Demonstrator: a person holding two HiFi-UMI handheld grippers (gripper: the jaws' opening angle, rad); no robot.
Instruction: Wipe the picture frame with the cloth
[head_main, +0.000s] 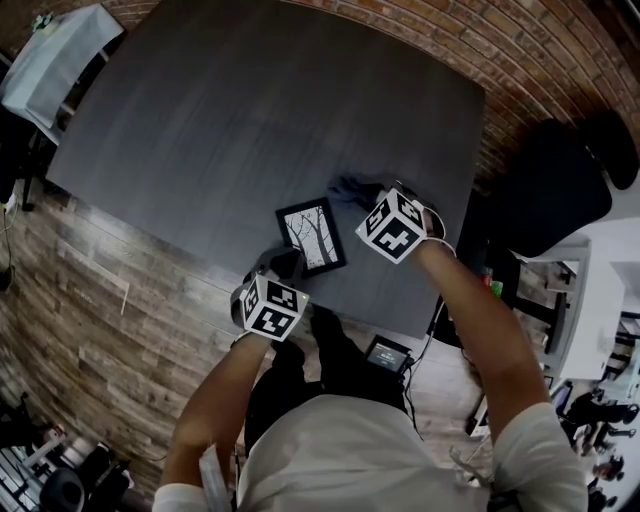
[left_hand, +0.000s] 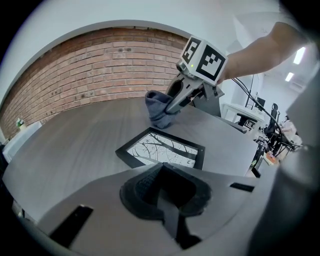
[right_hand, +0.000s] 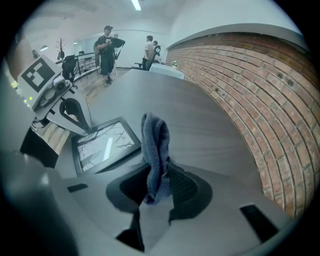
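Note:
A black picture frame (head_main: 312, 237) with a bare-tree print lies flat near the front edge of the dark grey table (head_main: 250, 110). My right gripper (head_main: 362, 196) hangs just past the frame's far right corner, shut on a dark blue cloth (head_main: 348, 187). In the right gripper view the cloth (right_hand: 154, 145) stands up from between the jaws of that gripper (right_hand: 157, 182), with the frame (right_hand: 104, 142) to its left. My left gripper (head_main: 288, 262) is shut and empty, its tips at the frame's near corner. In the left gripper view the frame (left_hand: 162, 150) lies ahead of the left gripper (left_hand: 161, 187), the cloth (left_hand: 159, 108) beyond it.
A brick wall (head_main: 520, 60) runs behind and to the right of the table. A black office chair (head_main: 560, 180) stands at the right and a white table (head_main: 55, 55) at the far left. People (right_hand: 107, 45) stand far off across the room.

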